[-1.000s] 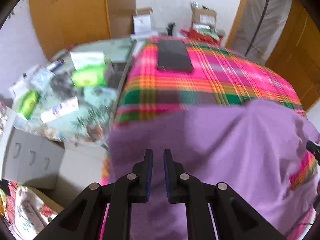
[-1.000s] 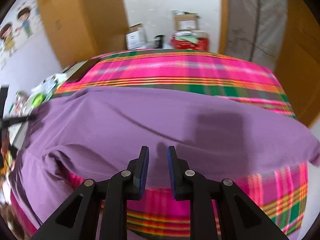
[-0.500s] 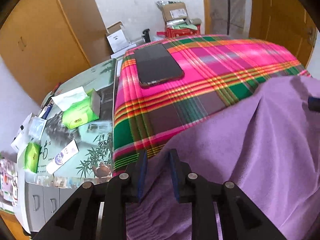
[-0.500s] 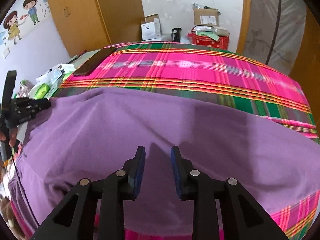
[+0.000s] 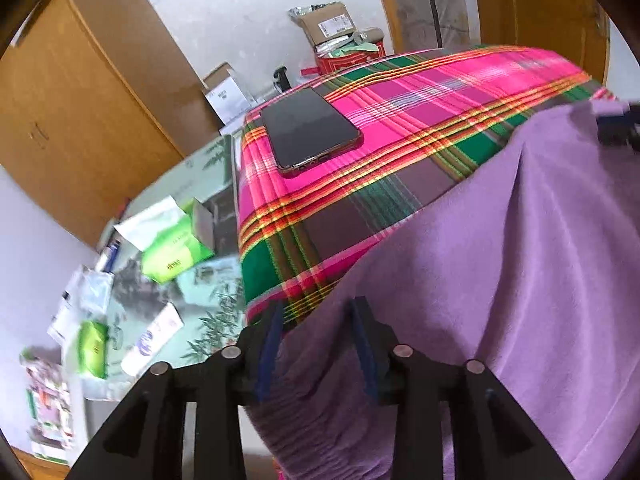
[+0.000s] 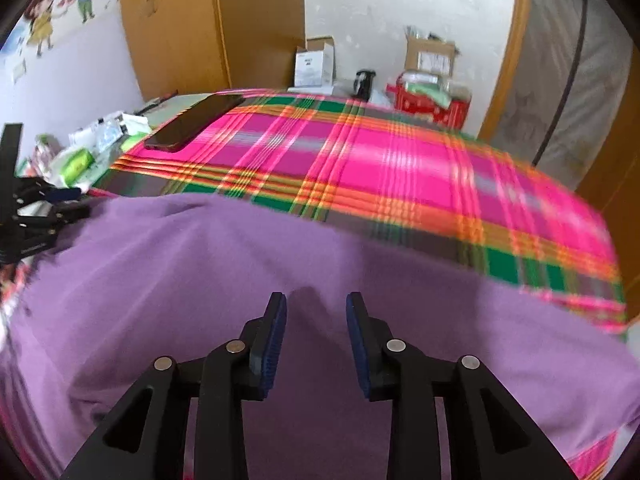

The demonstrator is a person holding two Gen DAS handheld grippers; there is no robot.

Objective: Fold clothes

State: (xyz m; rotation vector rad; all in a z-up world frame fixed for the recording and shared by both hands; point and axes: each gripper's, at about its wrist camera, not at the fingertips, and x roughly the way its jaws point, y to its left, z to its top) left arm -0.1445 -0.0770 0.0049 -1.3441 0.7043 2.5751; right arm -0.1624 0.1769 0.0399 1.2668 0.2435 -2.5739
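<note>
While the purple knit garment [image 5: 500,280] lies on the pink plaid cloth [image 6: 380,168], left gripper [image 5: 316,334] jaws are opening around its ribbed edge; right gripper [image 6: 316,332] jaws opening, empty above it

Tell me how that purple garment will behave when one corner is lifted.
The purple garment is likely floppy: it drapes over the plaid cloth in soft folds. Probably light, sagging between grip points. Its gathered edge by the opening left gripper may bunch rather than slide.

Right gripper [image 6: 316,322] over a purple cloth [image 6: 240,292] on a plaid bed cover [image 6: 400,168]

Its jaws are opening, with only flat cloth below and nothing pinched between the blue pads [image 6: 274,340]. The left gripper [image 6: 52,204] sits at the cloth's left edge. A phone [image 6: 196,120] lies on the cover's far left corner; boxes [image 6: 316,62] stand by the wall.
</note>
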